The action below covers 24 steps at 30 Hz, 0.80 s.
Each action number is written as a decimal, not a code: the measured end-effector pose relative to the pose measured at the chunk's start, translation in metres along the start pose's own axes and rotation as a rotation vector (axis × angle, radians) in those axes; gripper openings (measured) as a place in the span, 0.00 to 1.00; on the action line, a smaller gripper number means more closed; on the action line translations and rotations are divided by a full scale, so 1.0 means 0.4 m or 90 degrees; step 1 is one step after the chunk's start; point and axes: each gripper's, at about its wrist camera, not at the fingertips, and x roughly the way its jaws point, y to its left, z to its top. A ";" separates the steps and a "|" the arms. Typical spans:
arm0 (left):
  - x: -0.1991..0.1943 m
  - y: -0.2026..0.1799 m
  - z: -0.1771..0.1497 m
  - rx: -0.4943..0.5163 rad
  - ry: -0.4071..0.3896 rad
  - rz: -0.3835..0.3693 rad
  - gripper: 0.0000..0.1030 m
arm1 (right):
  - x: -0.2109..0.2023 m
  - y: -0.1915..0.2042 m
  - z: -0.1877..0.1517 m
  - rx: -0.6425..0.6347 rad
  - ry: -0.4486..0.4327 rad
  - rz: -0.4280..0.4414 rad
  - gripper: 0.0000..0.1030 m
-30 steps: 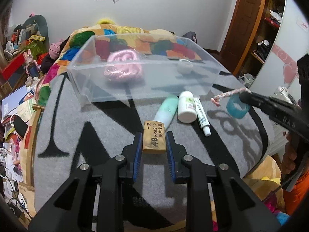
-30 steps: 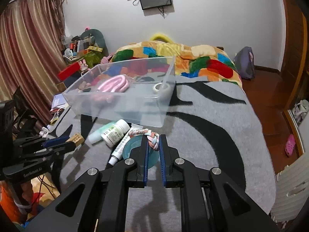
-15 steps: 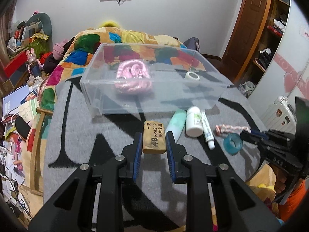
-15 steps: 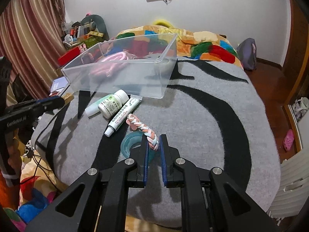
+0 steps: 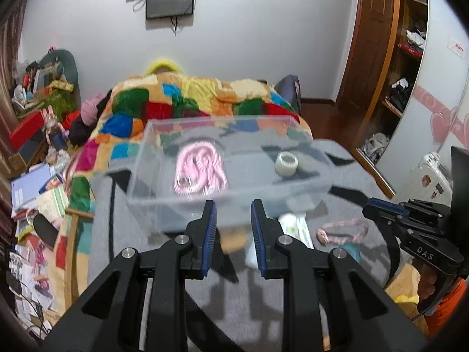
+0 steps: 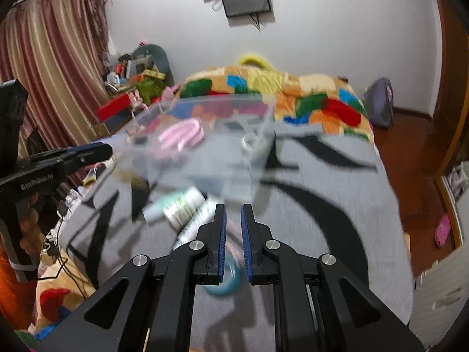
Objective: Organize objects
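Clear bin on bed holds pink cord, tape roll — done. In front of bin (blurred): bottles, braided rope, teal ring — left. Left claw parted, empty. Right claw narrowly parted, apparently empty.

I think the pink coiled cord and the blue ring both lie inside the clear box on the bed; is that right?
Not quite. The pink coiled cord does lie inside the clear box, but the blue ring lies outside it, on the grey blanket in front of the box, next to the braided cord. The left wrist view shows this.
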 end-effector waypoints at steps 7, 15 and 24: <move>0.007 0.016 0.065 0.007 -0.014 -0.005 0.23 | 0.044 0.027 0.041 -0.052 0.018 -0.022 0.26; 0.048 0.017 0.028 0.012 0.035 -0.035 0.23 | 0.154 0.005 -0.031 -0.083 0.120 -0.049 0.56; 0.077 -0.079 -0.109 0.062 0.111 -0.081 0.57 | 0.178 -0.018 -0.050 -0.077 0.148 -0.032 0.13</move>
